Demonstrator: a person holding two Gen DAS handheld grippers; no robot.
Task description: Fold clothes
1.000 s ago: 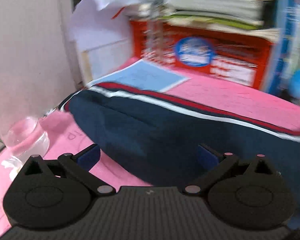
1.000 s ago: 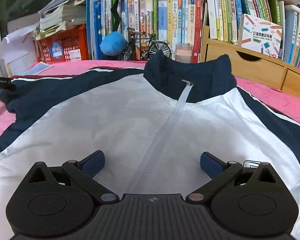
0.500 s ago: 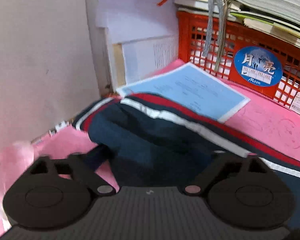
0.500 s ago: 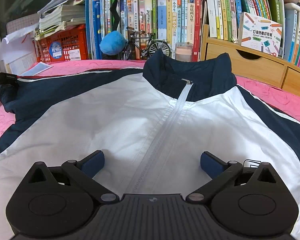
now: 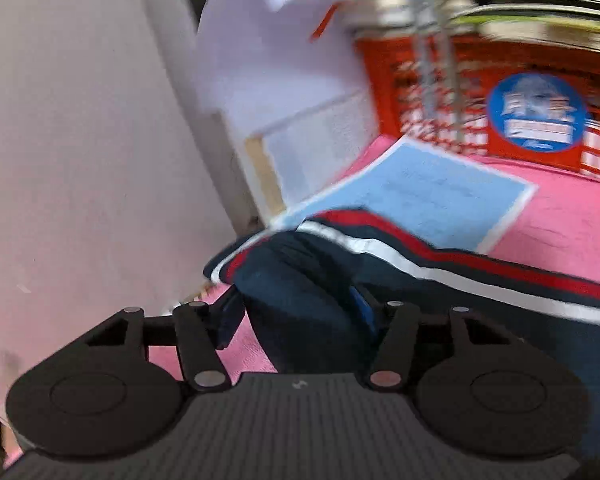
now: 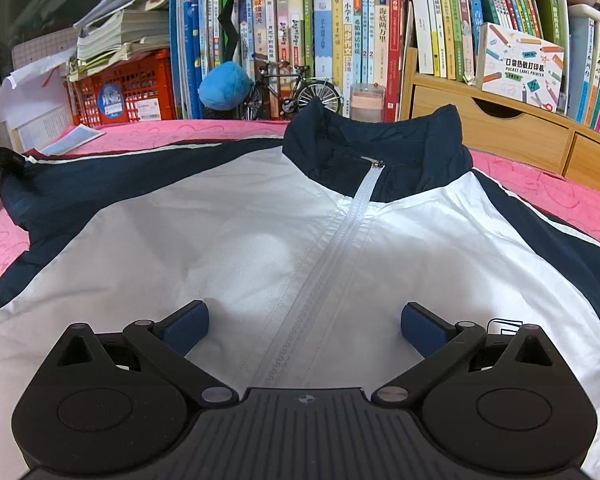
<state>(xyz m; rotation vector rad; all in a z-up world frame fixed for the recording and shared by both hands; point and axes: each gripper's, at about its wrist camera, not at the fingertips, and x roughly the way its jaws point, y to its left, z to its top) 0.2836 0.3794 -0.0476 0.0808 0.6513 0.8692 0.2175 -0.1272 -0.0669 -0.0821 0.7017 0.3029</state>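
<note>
Left gripper point(image 5: 300, 312) closing on the cuff end of the sleeve; folding barely begun.

The navy-and-white zip-up nylon jacket point(image 6: 260, 248) lies spread front-up across the pink-covered counter point(image 6: 560, 196), no fold made yet. The right gripper point(image 6: 304, 328) hovers released over its white chest. The navy sleeve with red and white stripes point(image 5: 300, 280) reaches toward the counter's left edge; the fabric sits between the closing jaws, though blur hides whether they pinch yet. Beyond lie a pale blue paper sheet point(image 5: 440, 192), a red plastic crate point(image 6: 132, 92), and crowded bookshelves point(image 6: 340, 20).
</note>
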